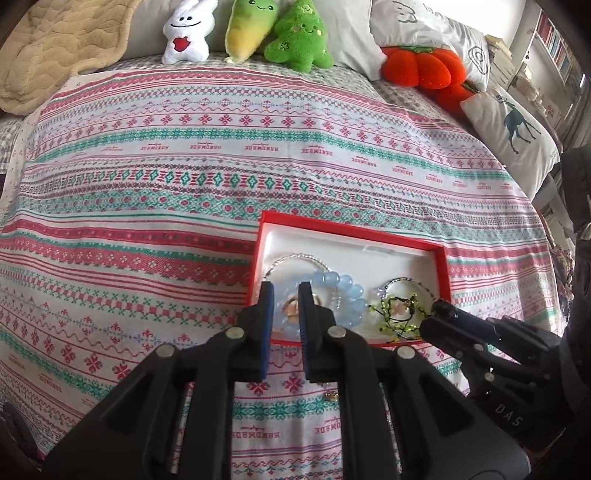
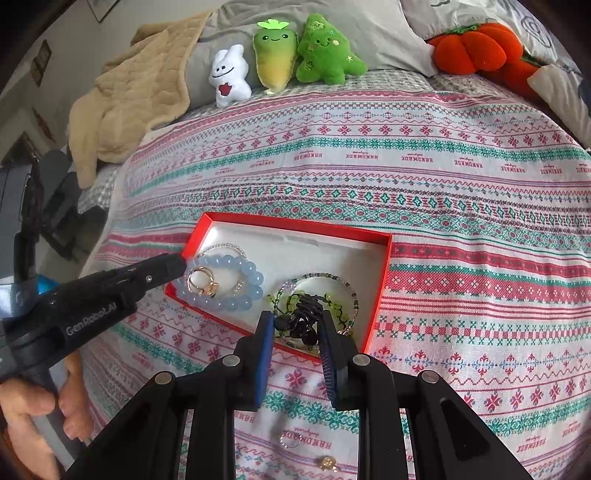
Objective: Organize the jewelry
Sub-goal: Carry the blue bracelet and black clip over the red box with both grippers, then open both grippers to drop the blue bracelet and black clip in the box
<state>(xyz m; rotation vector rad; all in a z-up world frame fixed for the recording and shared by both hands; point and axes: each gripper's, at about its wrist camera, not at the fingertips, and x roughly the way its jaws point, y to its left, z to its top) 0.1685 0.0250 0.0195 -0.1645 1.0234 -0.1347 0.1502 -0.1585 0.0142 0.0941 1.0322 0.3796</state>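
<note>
A red box (image 1: 441,269) (image 2: 384,273) with a white lining lies on the patterned bedspread. Inside are a blue bead bracelet (image 1: 347,295) (image 2: 251,280), gold rings (image 2: 201,282), thin bead bracelets (image 2: 325,277) and a green bead string (image 1: 391,314). My left gripper (image 1: 286,291) is open over the box's near left corner, above the rings. My right gripper (image 2: 297,321) is open around a black knotted cord piece (image 2: 304,321) at the box's near edge. Two small pieces, a silver ring (image 2: 290,439) and a gold one (image 2: 327,461) (image 1: 331,397), lie on the spread in front of the box.
Plush toys (image 1: 251,29) (image 2: 280,55), an orange plush pumpkin (image 1: 424,66), pillows (image 1: 513,129) and a beige blanket (image 2: 129,107) line the far side of the bed. A hand (image 2: 33,413) holds the left gripper.
</note>
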